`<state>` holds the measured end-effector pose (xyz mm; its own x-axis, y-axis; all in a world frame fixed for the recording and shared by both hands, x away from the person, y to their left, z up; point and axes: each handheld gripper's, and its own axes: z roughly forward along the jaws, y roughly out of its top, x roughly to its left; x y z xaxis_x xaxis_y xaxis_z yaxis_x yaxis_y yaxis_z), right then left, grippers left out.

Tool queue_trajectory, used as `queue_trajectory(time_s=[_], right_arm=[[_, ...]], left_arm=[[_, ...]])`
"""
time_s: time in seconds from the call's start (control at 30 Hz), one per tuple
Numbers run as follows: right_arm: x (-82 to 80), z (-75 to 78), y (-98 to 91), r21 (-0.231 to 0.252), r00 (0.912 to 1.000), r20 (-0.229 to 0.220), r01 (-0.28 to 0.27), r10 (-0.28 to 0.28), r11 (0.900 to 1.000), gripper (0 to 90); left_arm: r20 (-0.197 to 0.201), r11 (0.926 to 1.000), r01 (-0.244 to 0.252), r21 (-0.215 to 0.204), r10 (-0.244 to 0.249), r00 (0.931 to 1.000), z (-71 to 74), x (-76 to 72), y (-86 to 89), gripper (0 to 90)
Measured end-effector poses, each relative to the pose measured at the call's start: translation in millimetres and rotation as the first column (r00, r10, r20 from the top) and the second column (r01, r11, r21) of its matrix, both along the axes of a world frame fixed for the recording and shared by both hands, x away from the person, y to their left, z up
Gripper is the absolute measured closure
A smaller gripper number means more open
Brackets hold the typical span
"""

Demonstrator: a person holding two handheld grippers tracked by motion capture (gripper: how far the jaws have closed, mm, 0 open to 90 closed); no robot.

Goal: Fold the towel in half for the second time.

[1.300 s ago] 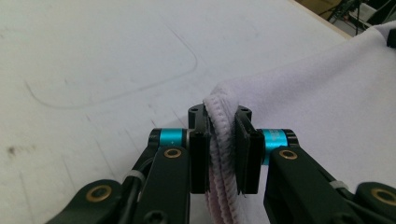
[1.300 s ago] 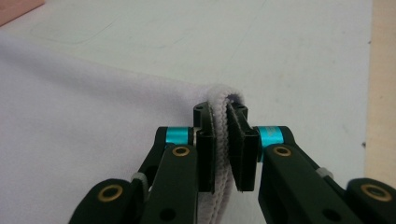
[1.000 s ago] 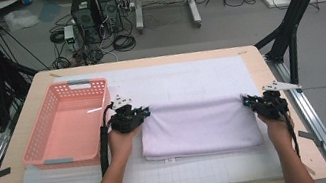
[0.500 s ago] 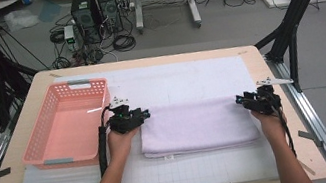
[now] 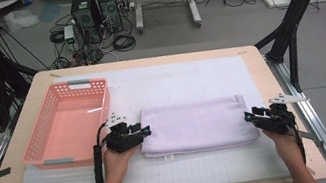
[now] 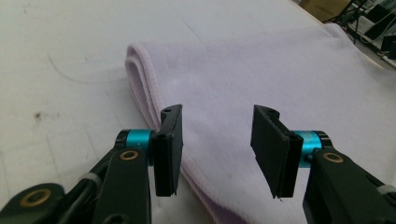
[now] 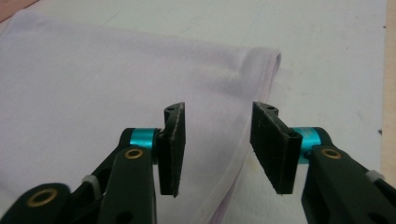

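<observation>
Towel: the folded pale lilac terry towel point(image 5: 196, 125) lies flat on the white mat point(image 5: 189, 79) in the middle of the tabletop point(image 5: 257, 62), just right of the empty pink plastic basket point(image 5: 67, 123).
Left gripper point(image 5: 143, 131): at the towel's left short edge; jaws have just been opening and stand half apart over the folded edge, pads pressing on nothing.
Right gripper point(image 5: 249, 117): at the right short edge, jaws half apart over the hem, holding nothing.
Step, as I judge it: taking both ends for the next fold.
Doing it well: lower both together, catch every layer, close squarely, and lift evenly so the fold stays aligned.
</observation>
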<state>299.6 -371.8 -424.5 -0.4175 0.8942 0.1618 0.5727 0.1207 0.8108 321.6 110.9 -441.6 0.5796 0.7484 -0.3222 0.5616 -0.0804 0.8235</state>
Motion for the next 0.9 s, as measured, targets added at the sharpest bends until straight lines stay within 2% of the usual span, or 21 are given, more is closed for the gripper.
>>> queue_trajectory(time_s=[0.07, 0.3, 0.37, 0.47, 0.57, 0.77, 0.87, 0.9], right_arm=[[-9.1, -2.0, -1.2, 0.003, 1.0, 0.0, -0.003, 0.003, 1.0, 56.9], [-37.0, -7.1, -1.4, -0.019, 0.9983, -0.038, -0.045, 0.044, 0.9988, 68.6], [-41.9, -10.1, -1.3, -0.026, 0.9971, -0.056, -0.054, 0.052, 0.9982, 71.2], [-45.2, -16.4, -2.6, -0.044, 0.9945, -0.094, -0.049, 0.044, 0.9978, 70.5], [-48.5, -20.1, -3.5, -0.062, 0.9938, -0.105, -0.042, 0.035, 0.9972, 69.7], [-56.3, -19.4, -5.8, -0.102, 0.9951, -0.097, -0.029, 0.019, 0.9944, 64.7], [-58.1, -18.8, -8.8, -0.071, 0.9951, -0.097, -0.022, 0.015, 0.9973, 60.7], [-59.1, -17.6, -9.9, -0.066, 0.9952, -0.096, -0.022, 0.015, 0.9976, 59.2]], left_arm=[[-0.021, 0.9999, 0.01, 0.009, -0.01, 0.9997, -3.1, -7.0, 2.3, 54.2], [-0.052, 0.998, 0.031, 0.054, -0.028, 0.9982, -11.8, -29.5, 4.0, 53.7], [-0.066, 0.9973, 0.041, 0.061, -0.037, 0.9971, -12.7, -32.6, 3.0, 56.9], [-0.067, 0.9949, 0.043, 0.091, -0.037, 0.997, -12.5, -37.8, 0.5, 66.3], [-0.055, 0.9924, 0.046, 0.114, -0.039, 0.9977, -12.3, -42.1, -1.4, 73.7], [-0.027, 0.9885, 0.034, 0.148, -0.03, 0.9992, -11.3, -51.1, 1.0, 72.9], [-0.031, 0.9907, 0.013, 0.135, -0.009, 0.9995, -10.1, -52.5, 4.3, 67.7], [-0.019, 0.9918, 0.009, 0.127, -0.006, 0.9998, -9.3, -52.6, 5.4, 65.2]])
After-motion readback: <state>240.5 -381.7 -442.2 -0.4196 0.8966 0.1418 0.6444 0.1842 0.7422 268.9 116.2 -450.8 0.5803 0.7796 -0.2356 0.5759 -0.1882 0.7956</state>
